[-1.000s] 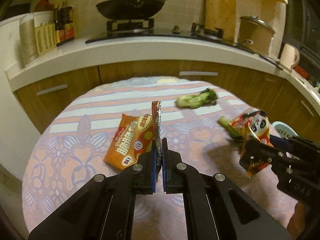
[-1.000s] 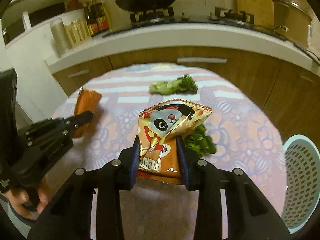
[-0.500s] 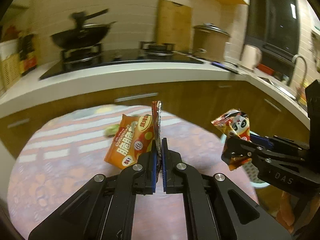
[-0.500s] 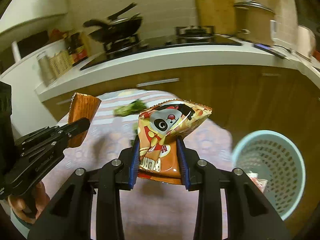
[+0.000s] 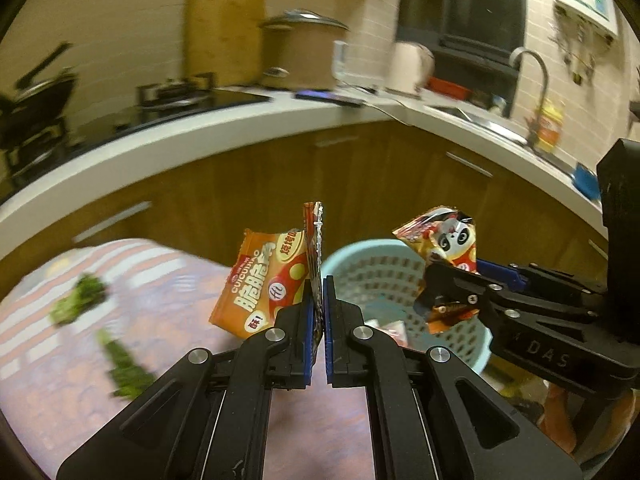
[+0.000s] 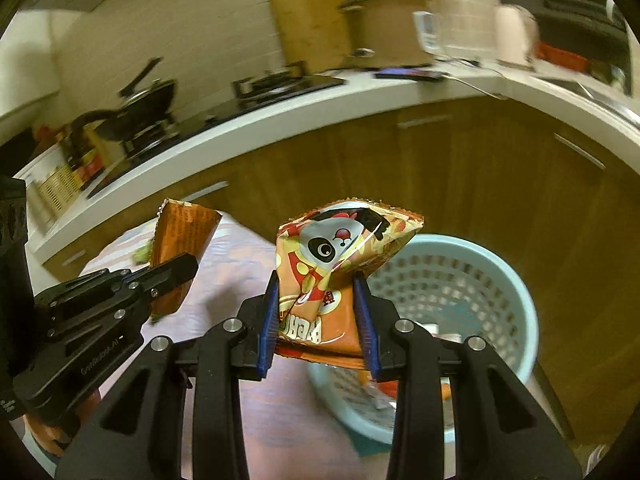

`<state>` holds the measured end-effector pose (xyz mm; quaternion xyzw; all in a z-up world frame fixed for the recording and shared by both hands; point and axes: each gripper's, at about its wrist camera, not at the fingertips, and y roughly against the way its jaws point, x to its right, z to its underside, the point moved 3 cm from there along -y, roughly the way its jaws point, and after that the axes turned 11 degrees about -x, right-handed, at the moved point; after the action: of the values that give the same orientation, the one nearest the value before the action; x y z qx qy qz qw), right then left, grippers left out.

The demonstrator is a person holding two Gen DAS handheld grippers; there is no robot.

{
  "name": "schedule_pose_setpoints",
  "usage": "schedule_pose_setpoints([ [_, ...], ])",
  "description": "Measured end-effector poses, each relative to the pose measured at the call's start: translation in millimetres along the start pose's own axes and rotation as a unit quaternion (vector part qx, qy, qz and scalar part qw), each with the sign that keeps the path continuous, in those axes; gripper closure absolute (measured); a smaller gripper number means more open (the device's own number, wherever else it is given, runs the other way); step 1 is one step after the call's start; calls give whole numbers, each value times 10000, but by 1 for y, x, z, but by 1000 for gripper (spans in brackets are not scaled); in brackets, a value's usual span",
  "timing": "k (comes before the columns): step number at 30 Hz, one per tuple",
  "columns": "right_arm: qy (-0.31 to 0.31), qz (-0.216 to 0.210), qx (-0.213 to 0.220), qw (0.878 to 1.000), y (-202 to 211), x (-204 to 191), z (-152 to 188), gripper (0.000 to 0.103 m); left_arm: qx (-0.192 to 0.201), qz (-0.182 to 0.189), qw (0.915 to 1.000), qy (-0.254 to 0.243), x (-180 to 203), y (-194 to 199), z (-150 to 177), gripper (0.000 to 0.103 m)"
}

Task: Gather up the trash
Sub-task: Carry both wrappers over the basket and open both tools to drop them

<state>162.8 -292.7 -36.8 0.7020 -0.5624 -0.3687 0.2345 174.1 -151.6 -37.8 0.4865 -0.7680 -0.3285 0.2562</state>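
My left gripper (image 5: 318, 284) is shut on the edge of an orange snack wrapper (image 5: 264, 284), which hangs to the left of the pads above the table's edge. The same wrapper (image 6: 182, 236) shows in the right wrist view, pinched by the left gripper (image 6: 182, 266). My right gripper (image 6: 316, 284) is shut on a crumpled panda snack bag (image 6: 340, 256), held upright. That panda bag (image 5: 448, 240) and the right gripper (image 5: 430, 280) hang above the light blue mesh bin (image 5: 376, 272). The bin (image 6: 460, 276) holds some wrappers at its bottom.
Green vegetable scraps (image 5: 76, 300) lie on the patterned tablecloth (image 5: 60, 380) at left. Behind runs a white counter (image 5: 200, 148) over brown cabinets, with a stove, a wok (image 6: 148, 100), a pot (image 5: 300, 52) and a sink tap (image 5: 532, 76).
Both grippers swung to the right off the table, each keeping its wrapper. The blue bin came into view and now lies under and behind the held wrappers.
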Motion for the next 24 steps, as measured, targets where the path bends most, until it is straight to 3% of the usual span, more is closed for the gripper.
schedule_pose_setpoints([
  [6, -635, 140, -260, 9975, -20, 59, 7, 71, -382, 300, 9984, -297, 39, -46, -7, 101],
  [15, -911, 267, -610, 9936, -45, 90, 12, 67, -704, 518, 9948, -532, 63, -82, -11, 100],
  [17, -914, 310, -698, 9929, -50, 93, 13, 56, -753, 560, 9941, -552, 66, -85, -11, 99],
  [18, -934, 312, -728, 9925, -51, 93, 13, 50, -775, 584, 9938, -550, 67, -87, -11, 96],
  [20, -998, 306, -779, 9915, -54, 96, 16, 49, -827, 601, 9934, -511, 65, -88, -9, 76],
  [22, -1103, 197, -844, 9901, -56, 101, 18, 49, -815, 564, 9940, -464, 60, -86, -6, 68],
  [24, -1166, 128, -866, 9893, -56, 103, 19, 49, -824, 535, 9944, -393, 54, -84, -5, 68],
])
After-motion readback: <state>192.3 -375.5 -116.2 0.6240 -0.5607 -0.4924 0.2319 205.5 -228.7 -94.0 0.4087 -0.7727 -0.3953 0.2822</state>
